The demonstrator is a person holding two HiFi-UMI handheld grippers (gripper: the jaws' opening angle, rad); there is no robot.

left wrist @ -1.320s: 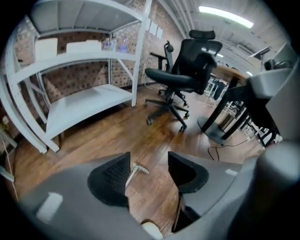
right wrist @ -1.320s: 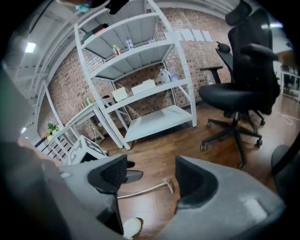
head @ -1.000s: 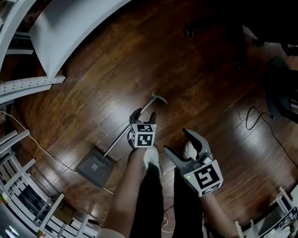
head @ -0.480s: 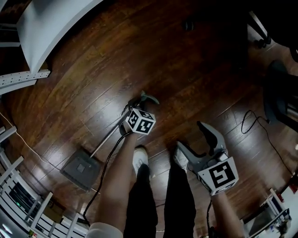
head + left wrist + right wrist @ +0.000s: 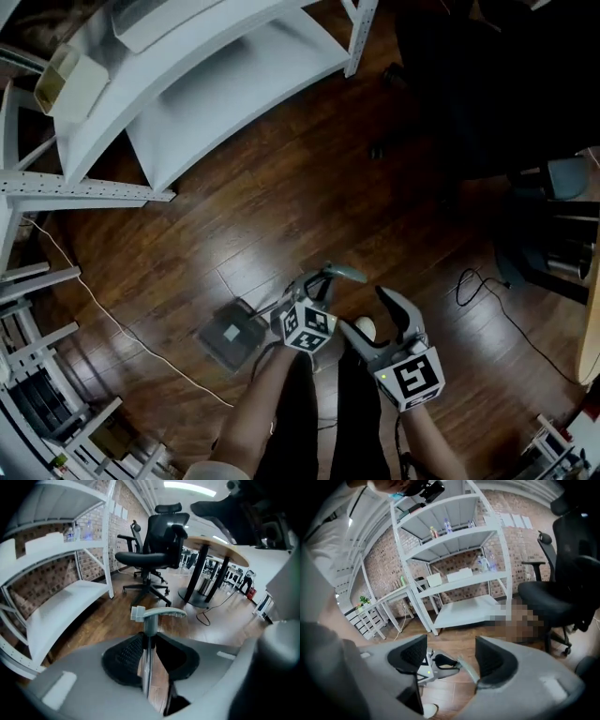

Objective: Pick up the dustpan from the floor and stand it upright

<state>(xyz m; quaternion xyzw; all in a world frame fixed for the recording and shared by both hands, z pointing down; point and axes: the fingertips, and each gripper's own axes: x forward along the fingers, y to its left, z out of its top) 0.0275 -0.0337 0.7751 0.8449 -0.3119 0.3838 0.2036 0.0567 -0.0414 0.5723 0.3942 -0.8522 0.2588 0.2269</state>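
Note:
The grey long-handled dustpan hangs steeply tilted, its pan (image 5: 232,335) low at the left and its curved grip (image 5: 337,274) high. My left gripper (image 5: 314,292) is shut on the metal shaft (image 5: 146,667) just below the grip (image 5: 158,613); the pads press on it from both sides. My right gripper (image 5: 380,317) is open and holds nothing, close to the right of the grip. In the right gripper view its jaws (image 5: 450,656) frame the left gripper (image 5: 436,663) and the end of the grip (image 5: 468,668). Whether the pan touches the floor I cannot tell.
White metal shelving (image 5: 187,84) stands ahead on the left. A black office chair (image 5: 150,550) and a round wooden table (image 5: 215,550) are further off. A black cable (image 5: 492,305) and a white cable (image 5: 103,314) lie on the wooden floor. The person's legs and shoes are directly below.
The left gripper went from open over the shaft to shut on it and rose, tipping the dustpan up from flat. The right gripper rose alongside, still open.

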